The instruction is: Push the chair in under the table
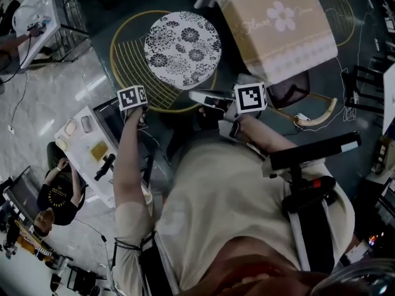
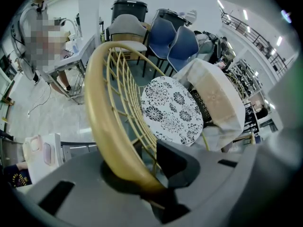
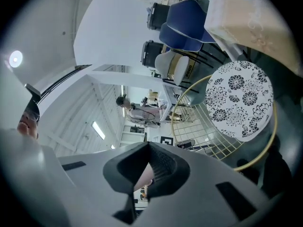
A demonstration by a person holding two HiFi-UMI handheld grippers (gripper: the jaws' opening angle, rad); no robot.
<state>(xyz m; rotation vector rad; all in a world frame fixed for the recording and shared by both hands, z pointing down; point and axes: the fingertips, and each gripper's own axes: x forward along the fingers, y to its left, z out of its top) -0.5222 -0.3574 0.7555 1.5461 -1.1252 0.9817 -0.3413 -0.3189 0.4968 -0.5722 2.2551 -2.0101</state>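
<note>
- The person's beige shirt (image 1: 234, 208) fills the near part of the head view, and both forearms reach away from it. Neither gripper view shows any of this.
- The left gripper (image 2: 158, 190) has its jaws a little apart, clamped on the gold rim (image 2: 102, 108) of the chair's wire back. Its own view shows the tube running down into the gap. The head view shows only the marker cube (image 1: 132, 97) above the rim's near edge.
- The right gripper (image 3: 144, 176) has its jaws together with nothing between them, which is clear only in the right gripper view. In the head view it lies just right of the rim's near edge, with its tip pointing left. That view does not show whether it touches the rim. Its own view has the rim off to the right, clear of the jaws.
- The chair (image 1: 133, 60) stands beyond both grippers, its round flower-patterned cushion (image 1: 182, 49) facing up.
- The table (image 1: 259, 5) stands just right of the chair under a beige tablecloth (image 1: 296, 48). The seat is beside the table, not under it. In the left gripper view a hanging cloth corner lies close against the cushion's right edge.
- Only the gripper views show the far stacked blue chairs (image 2: 173, 41).
- Only the right gripper view shows a standing person (image 3: 137, 110) far off.
- Only the head view shows a person sitting on the floor (image 1: 58, 193) at the near left.
</note>
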